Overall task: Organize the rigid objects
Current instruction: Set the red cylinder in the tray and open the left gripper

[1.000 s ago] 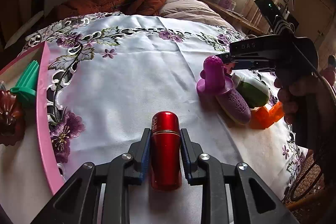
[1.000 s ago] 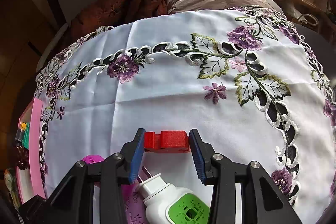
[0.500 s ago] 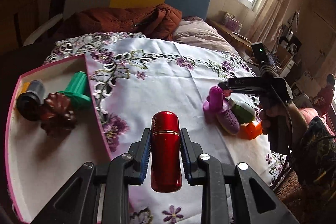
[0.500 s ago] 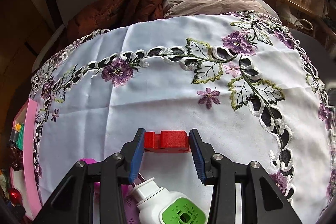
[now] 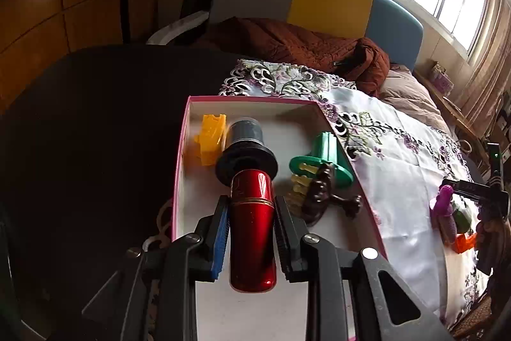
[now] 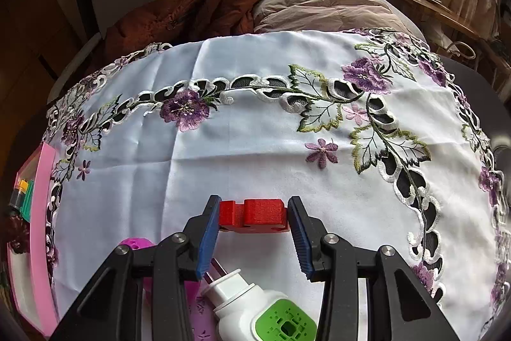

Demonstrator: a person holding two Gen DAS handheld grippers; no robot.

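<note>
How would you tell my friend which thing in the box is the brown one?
Find the pink-edged box at the left end of the flowered tablecloth. Along its right wall, just below the green plastic piece, lies the dark brown lumpy figure. It is the only brown, knobbly thing there.

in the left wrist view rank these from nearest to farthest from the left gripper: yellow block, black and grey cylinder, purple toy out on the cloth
1. black and grey cylinder, in the pink box straight ahead of the left gripper, just past the red bottle it grips
2. yellow block, back left of the box
3. purple toy, far right on the tablecloth
</note>
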